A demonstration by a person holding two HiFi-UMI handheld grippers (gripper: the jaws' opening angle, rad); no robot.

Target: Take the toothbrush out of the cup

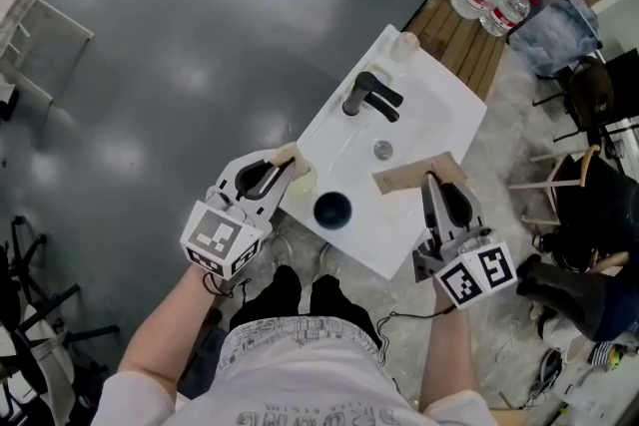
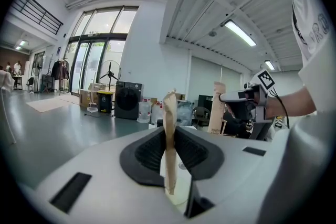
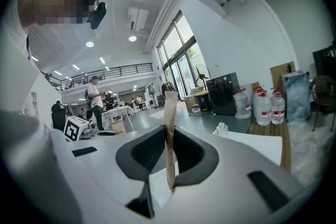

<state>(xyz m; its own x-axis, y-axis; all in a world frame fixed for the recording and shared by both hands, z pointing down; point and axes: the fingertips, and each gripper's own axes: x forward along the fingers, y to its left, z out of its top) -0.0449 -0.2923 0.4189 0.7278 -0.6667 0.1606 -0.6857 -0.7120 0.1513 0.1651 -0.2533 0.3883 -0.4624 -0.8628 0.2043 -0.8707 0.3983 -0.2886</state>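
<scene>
A big hall with a grey polished floor [image 1: 180, 45] lay under me, and on it stood the white worktop [image 1: 439, 120] with its black tap [image 1: 369, 97]. The dark cup [image 1: 332, 210] sat close to the worktop's near edge, between my two hands. From above I saw nothing sticking out of it. The toothbrush, I judged, was inside the flat tan paper packet [image 1: 414, 173] held by my right gripper [image 1: 431, 185], clear of the cup and over the worktop. A thinner tan strip [image 2: 169, 128] stood edge-on in my left gripper [image 1: 283, 165], just beside a pale round thing [image 1: 303, 180] I couldn't name. I reckoned such a packet light, flat, easily creased and slick on its faces. It seemed best pinched gently across the two flat sides near one end. Both pairs of jaws were nearly together, each clamped on its tan piece, pads pressing the flat sides.
</scene>
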